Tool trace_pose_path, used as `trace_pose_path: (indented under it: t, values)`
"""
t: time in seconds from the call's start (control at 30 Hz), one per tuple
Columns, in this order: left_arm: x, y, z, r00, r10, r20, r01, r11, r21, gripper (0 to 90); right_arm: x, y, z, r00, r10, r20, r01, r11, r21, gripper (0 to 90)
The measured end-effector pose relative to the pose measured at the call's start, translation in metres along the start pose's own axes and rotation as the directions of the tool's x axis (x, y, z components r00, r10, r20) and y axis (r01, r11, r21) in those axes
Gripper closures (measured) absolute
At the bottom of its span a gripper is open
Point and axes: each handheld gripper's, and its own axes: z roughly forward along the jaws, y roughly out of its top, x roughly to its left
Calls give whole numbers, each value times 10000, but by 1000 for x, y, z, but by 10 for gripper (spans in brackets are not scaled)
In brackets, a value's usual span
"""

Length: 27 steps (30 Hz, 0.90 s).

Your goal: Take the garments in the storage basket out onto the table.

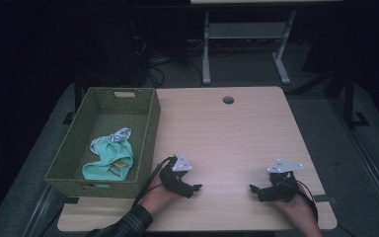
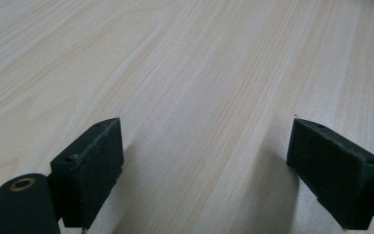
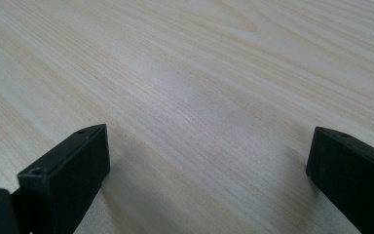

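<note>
2 grippers, left gripper and right gripper, rest open-jawed, pointing inward.

One camera sits up high on the person's side and looks forward and down. It sees the whole wooden table, the green basket at its left side, and some dark floor behind. It is far away, so things look small.

Two more cameras ride on the tools in the person's hands. One is on the left gripper and looks out between its two black fingers. It is very close to the table top and looks low along the wood.

The other rides on the right gripper and looks out between its fingers, also close and low over the table top.

All three views share the light wood near the person.
</note>
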Motion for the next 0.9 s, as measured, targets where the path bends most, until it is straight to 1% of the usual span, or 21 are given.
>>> trace_pose_path:
  t: [0.13,0.2,0.3,0.37,0.47,0.5,0.57,0.7,0.77,0.9]
  values:
    - [0,2,1,10000,39,20,-39,10000,78,125,0,0,0,10000,-2,-1,2,10000,0,17]
    - [1,3,1,10000,16,39,-17,9997,224,125,0,0,0,10000,-2,-1,2,10000,0,17]
    - [1,4,1,10000,31,57,-32,9997,256,125,0,0,0,10000,-28,-2,28,10000,-9,17]
    - [2,5,0,9999,122,104,-126,9991,403,126,0,0,0,10000,-10,7,10,10000,-3,17]
    - [2,6,0,9999,106,81,-109,9990,428,131,0,0,0,10000,36,-7,-36,10000,26,17]
    - [3,6,-1,9999,110,108,-116,9987,504,132,0,0,0,10000,35,-5,-35,10000,25,17]
    - [3,6,-1,9998,22,176,-31,9987,509,133,0,0,0,10000,36,-5,-36,10000,23,17]
    - [4,8,-1,9997,14,259,-29,9983,587,134,0,0,0,10000,34,-4,-34,10000,24,17]
    - [4,10,-2,9997,82,233,-96,9981,612,134,0,0,0,10000,33,-5,-33,10000,23,17]
    - [6,12,-4,9998,-32,220,20,9985,550,134,0,0,0,10000,37,-5,-37,10000,24,17]
